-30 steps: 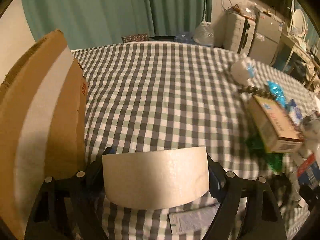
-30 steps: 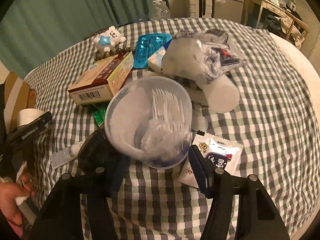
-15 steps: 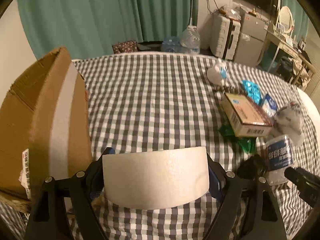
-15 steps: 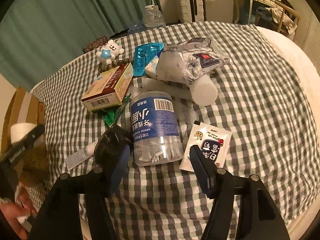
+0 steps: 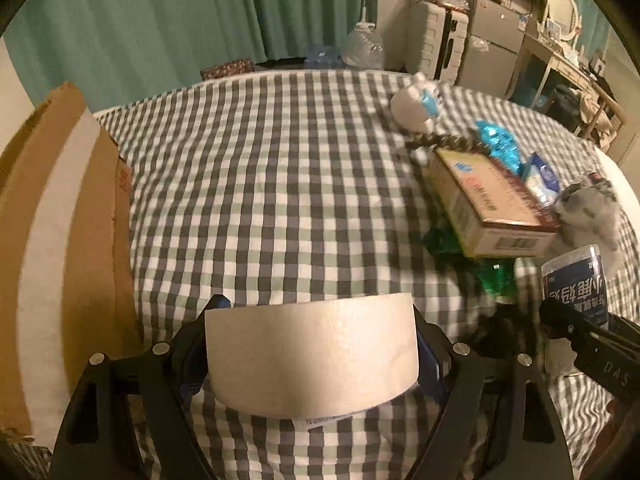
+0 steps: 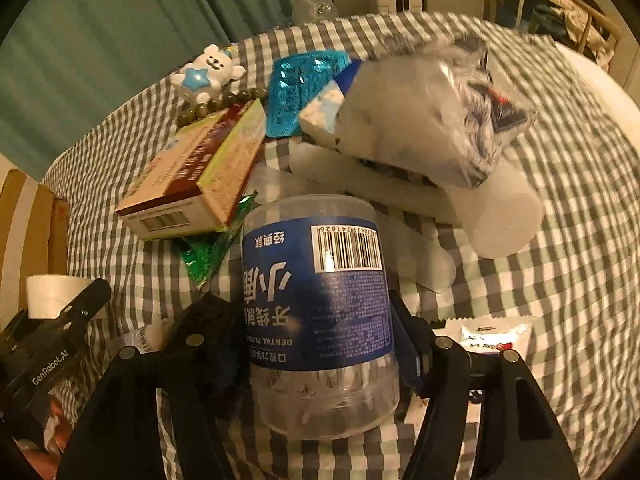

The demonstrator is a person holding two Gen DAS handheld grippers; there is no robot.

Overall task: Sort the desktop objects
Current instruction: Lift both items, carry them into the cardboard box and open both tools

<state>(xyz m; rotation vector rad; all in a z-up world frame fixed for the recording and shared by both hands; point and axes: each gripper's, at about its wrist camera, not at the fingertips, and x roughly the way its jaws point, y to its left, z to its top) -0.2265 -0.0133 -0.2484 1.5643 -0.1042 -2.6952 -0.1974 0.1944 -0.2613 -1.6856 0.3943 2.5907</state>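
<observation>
Left gripper [image 5: 312, 356] clamped on a white tape roll [image 5: 312, 354] at lower centre, cardboard box [image 5: 60, 240] at left — right gripper [image 6: 316, 344] straddling a clear dental-floss jar [image 6: 320, 312] at lower centre, grip not determinable, clutter above on the checked cloth [image 5: 260, 184]

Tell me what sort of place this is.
Probably a bedroom in a home: a bed under a checked sheet, green curtains behind it, and a suitcase beside a cluttered dressing table with a round mirror.

A grey-and-white checked cloth [image 5: 280, 184] is showing under a white tape roll [image 5: 312, 354], a brown cardboard box [image 5: 60, 240], a blue-labelled clear jar [image 6: 320, 304] and a green curtain [image 5: 180, 12].
</observation>
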